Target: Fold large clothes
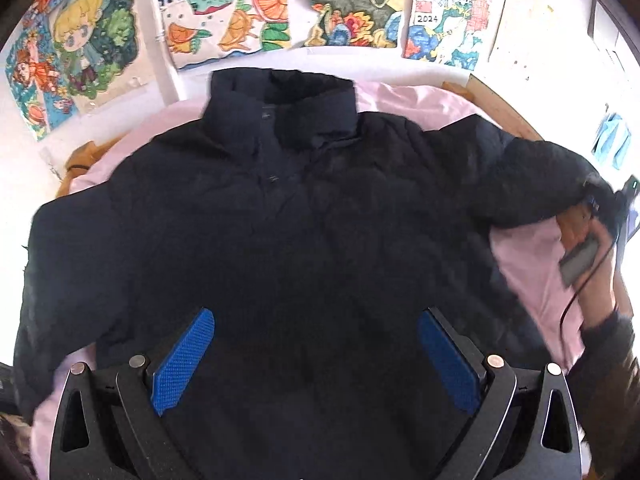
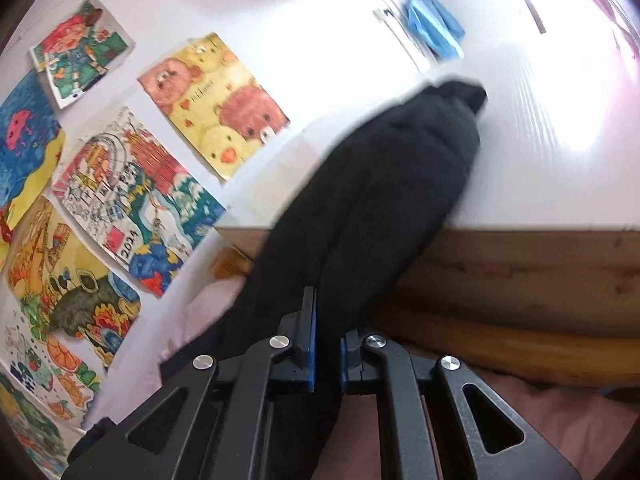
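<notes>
Navy, almost black, the puffy jacket lies front-up and spread wide on a pale pink sheet — its stand-up collar at the far end, toward the wall, with a buttoned placket running down from it. The fabric is matte and softly quilted, swollen in low ridges across the chest. The sleeve on the right side of the collar is lifted off the sheet and bent inward over the jacket's shoulder; the opposite sleeve lies flat and droops past the sheet's edge.

The left tongs hover over the jacket's lower hem, spread wide with nothing between them; their pads are bright blue with a fine knurled texture, set in black angular frames with round silver pins.

The right tongs are clenched on the raised sleeve, the dark padded tube pinched between thin blue pads and stretching away from the tongs to a blunt, blurred cuff. Beyond that sleeve runs a wooden bed frame, grainy and light brown, with a yellow rounded edge below it.

Behind the collar, the white wall carries children's drawings in crayon colours — paper sheets, some curling at the corners. A crumpled blue piece hangs on the wall past the sleeve's cuff.
</notes>
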`<move>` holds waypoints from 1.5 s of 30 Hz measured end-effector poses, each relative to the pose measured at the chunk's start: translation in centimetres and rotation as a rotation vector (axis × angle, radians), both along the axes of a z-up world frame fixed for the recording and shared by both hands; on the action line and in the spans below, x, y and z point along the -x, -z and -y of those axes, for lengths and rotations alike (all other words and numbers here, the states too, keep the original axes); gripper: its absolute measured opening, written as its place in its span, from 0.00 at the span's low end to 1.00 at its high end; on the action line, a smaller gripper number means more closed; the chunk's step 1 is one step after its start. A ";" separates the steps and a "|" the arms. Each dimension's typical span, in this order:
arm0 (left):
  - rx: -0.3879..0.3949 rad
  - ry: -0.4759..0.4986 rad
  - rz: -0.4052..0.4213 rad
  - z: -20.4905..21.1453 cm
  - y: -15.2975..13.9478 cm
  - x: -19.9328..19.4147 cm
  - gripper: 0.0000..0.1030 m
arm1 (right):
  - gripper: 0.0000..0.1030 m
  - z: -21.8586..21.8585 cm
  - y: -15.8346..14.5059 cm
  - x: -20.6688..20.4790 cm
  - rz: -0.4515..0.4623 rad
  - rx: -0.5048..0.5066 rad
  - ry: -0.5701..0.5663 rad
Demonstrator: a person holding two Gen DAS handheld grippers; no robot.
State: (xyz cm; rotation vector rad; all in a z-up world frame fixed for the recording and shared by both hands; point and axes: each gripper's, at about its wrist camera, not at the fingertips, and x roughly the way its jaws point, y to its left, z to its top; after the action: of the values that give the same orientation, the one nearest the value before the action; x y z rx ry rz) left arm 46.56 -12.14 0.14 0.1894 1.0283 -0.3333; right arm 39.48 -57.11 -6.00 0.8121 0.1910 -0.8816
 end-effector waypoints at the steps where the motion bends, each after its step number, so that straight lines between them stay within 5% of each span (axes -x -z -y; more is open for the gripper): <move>1: 0.003 -0.005 -0.001 -1.0 -0.3 0.1 1.00 | 0.07 -0.5 -1.0 -0.3 0.010 0.016 0.008; 5: 0.047 -0.058 0.016 -5.3 -1.8 -0.1 1.00 | 0.06 -3.3 -5.0 -1.9 0.013 0.133 -0.020; 12: 0.131 -0.155 0.090 -12.2 -3.8 -0.1 1.00 | 0.06 -20.8 -12.6 -9.4 -0.131 0.757 -0.408; 15: 0.204 -0.229 0.104 -15.7 -4.1 0.1 1.00 | 0.06 -30.9 -11.2 -11.3 -0.275 1.047 -0.659; 19: 0.212 -0.306 0.102 -18.6 -2.7 -0.1 1.00 | 0.05 -41.4 -3.9 -12.0 -0.526 1.321 -1.076; 23: 0.207 -0.312 0.087 -19.4 0.3 -1.3 1.00 | 0.05 -44.8 3.0 -11.8 -0.742 1.280 -1.331; 27: 0.268 -0.269 0.042 -18.6 3.4 -3.3 1.00 | 0.06 -44.6 6.5 -11.1 -0.816 1.199 -1.415; 30: 0.327 -0.246 -0.014 -17.5 5.2 -5.3 1.00 | 0.06 -44.6 6.9 -10.1 -0.802 1.197 -1.409; 36: 0.285 -0.429 -0.138 -17.6 9.0 -7.9 0.99 | 0.06 -43.2 5.2 -10.3 -0.713 1.054 -1.416; 38: 0.324 -0.448 -0.169 -17.9 9.9 -8.2 0.98 | 0.06 -43.5 5.9 -10.8 -0.704 1.015 -1.429; 40: 0.380 -0.458 -0.197 -18.0 10.5 -8.2 0.90 | 0.07 -43.2 6.0 -10.9 -0.694 0.993 -1.437; 43: 0.397 -0.464 -0.233 -17.5 11.3 -8.5 0.62 | 0.13 -43.2 6.1 -10.8 -0.695 0.972 -1.445; 45: 0.415 -0.453 -0.242 -16.9 11.7 -8.7 0.34 | 0.20 -42.6 6.0 -12.0 -0.700 0.936 -1.459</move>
State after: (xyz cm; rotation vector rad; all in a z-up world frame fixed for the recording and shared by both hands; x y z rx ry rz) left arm 55.21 4.75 -11.54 -0.4635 1.1822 -0.1508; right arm 51.53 -14.50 -11.95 -0.5959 0.7800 0.2475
